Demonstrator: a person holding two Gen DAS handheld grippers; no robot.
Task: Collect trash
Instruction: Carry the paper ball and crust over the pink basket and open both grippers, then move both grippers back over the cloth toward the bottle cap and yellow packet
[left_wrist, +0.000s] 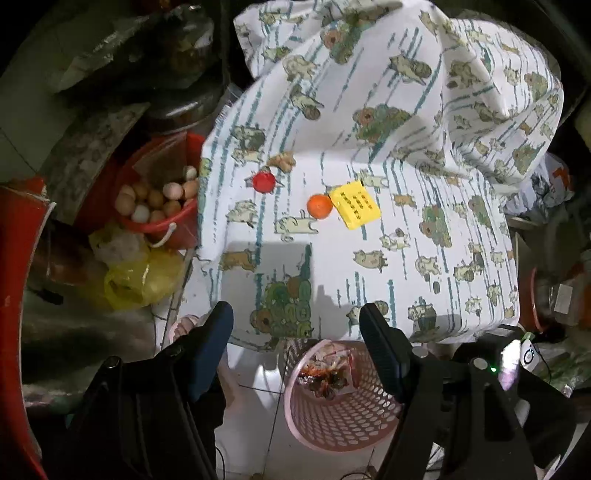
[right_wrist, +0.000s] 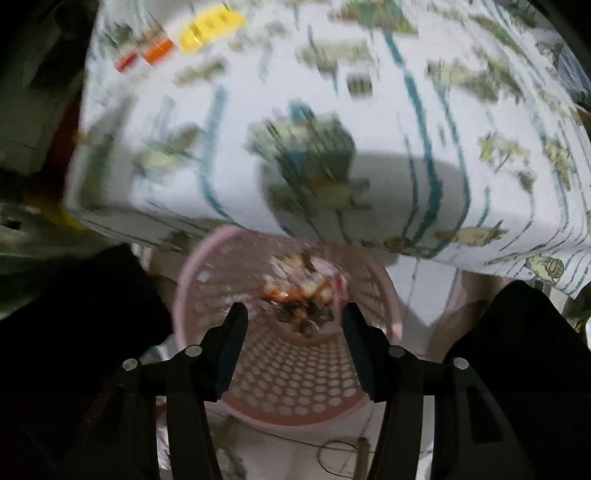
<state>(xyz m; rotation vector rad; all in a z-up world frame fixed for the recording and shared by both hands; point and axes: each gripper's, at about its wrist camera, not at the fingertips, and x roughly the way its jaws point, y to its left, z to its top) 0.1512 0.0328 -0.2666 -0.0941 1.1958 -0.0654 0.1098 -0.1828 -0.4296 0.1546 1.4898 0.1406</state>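
A pink perforated basket (left_wrist: 343, 417) stands on the floor below the table's front edge, with crumpled wrappers (left_wrist: 327, 373) inside. On the patterned tablecloth (left_wrist: 406, 236) lie a red cap (left_wrist: 264, 181), an orange round item (left_wrist: 320, 206), a yellow card (left_wrist: 354, 204) and a small beige scrap (left_wrist: 282, 160). My left gripper (left_wrist: 295, 317) is open and empty above the table's front edge. My right gripper (right_wrist: 293, 314) is open and empty right over the basket (right_wrist: 288, 376) and its wrappers (right_wrist: 303, 295). The right wrist view is blurred; the yellow card (right_wrist: 210, 24) shows far off.
A red bucket of eggs (left_wrist: 155, 201) stands left of the table, with yellow plastic bags (left_wrist: 136, 277) below it. Dark clutter fills the left and right sides. Cables (right_wrist: 340, 454) lie on the floor near the basket.
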